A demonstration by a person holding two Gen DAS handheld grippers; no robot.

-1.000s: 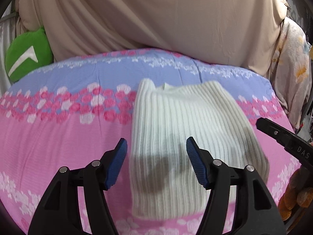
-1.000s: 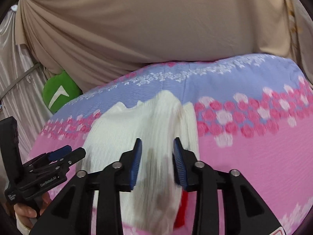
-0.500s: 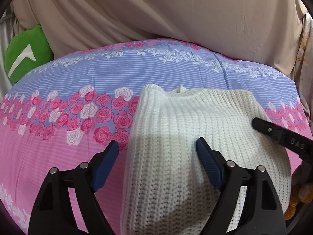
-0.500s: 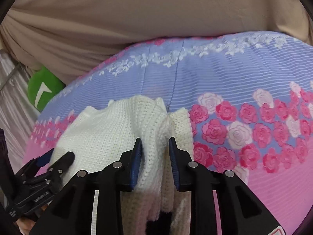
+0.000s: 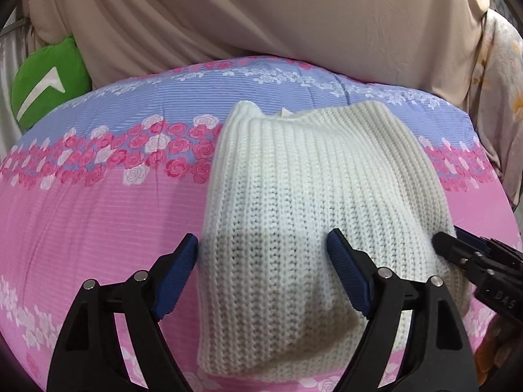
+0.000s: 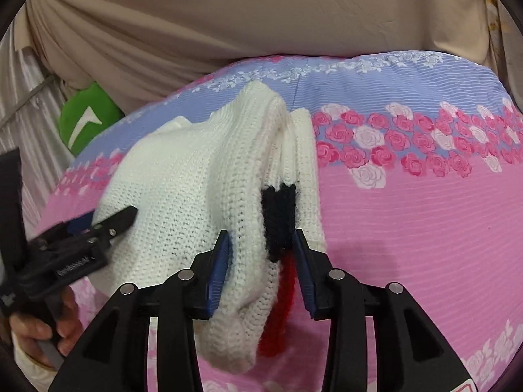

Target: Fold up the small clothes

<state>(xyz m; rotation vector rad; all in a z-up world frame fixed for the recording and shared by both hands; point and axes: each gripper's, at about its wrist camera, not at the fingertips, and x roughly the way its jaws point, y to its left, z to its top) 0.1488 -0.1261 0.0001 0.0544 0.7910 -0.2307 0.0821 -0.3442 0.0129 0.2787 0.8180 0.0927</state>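
A white ribbed knit sweater [image 5: 310, 179] lies folded on the pink and blue floral quilt [image 5: 98, 212]. My left gripper [image 5: 263, 261] hovers open over its near left part, one pad at the sweater's left edge and the other above the knit. In the right wrist view the sweater [image 6: 183, 179] shows a thick folded right edge with a black patch [image 6: 278, 209] and a red strip [image 6: 281, 310] inside. My right gripper [image 6: 261, 258] has that edge filling its jaws, which are opening. Each gripper shows in the other's view: the right gripper [image 5: 447, 238] and the left gripper [image 6: 108, 219].
A green cushion [image 5: 45, 78] sits at the quilt's far left, also in the right wrist view [image 6: 88, 114]. Beige draped cloth [image 5: 261, 16] closes off the back. Floral fabric [image 5: 500, 81] hangs at the right. A hand [image 6: 32, 336] holds the left gripper's handle.
The left jaws have spread wider over the sweater. Both grippers pushed toward the far end, then came back. The right jaws narrowed on the folded edge and have widened again; the black patch shows.
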